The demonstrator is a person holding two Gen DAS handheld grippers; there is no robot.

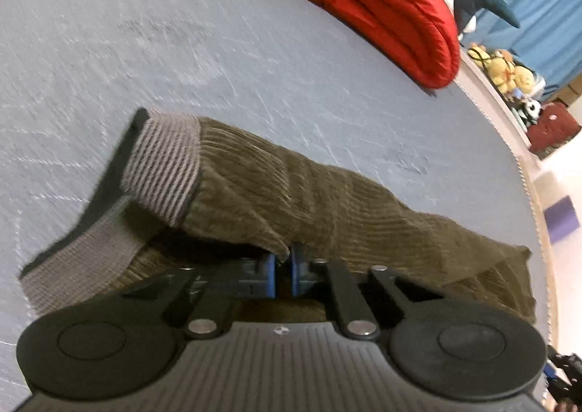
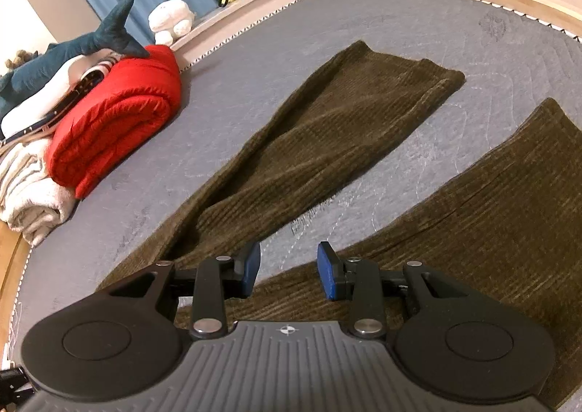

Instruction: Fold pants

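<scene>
Two tools work over a pair of olive corduroy pants [image 2: 320,135] spread on a grey mattress [image 1: 182,48]; in the left wrist view, the striped grey waistband [image 1: 163,171] lies folded over at the left, and to its right the left tool [image 1: 283,264] is clenched on a fold of the corduroy, its blue pads nearly together with the cloth edge caught between them; further right, a rolled red blanket [image 1: 382,8] sits at the far edge of the bed. In the right wrist view, a white towel [image 2: 29,190] and the red blanket lie at the left with a blue plush shark [image 2: 72,48] on top; the two pant legs run away across the mattress, apart from each other; the right tool [image 2: 289,272] hangs released just above the crotch, its pads apart and grasping nothing.
</scene>
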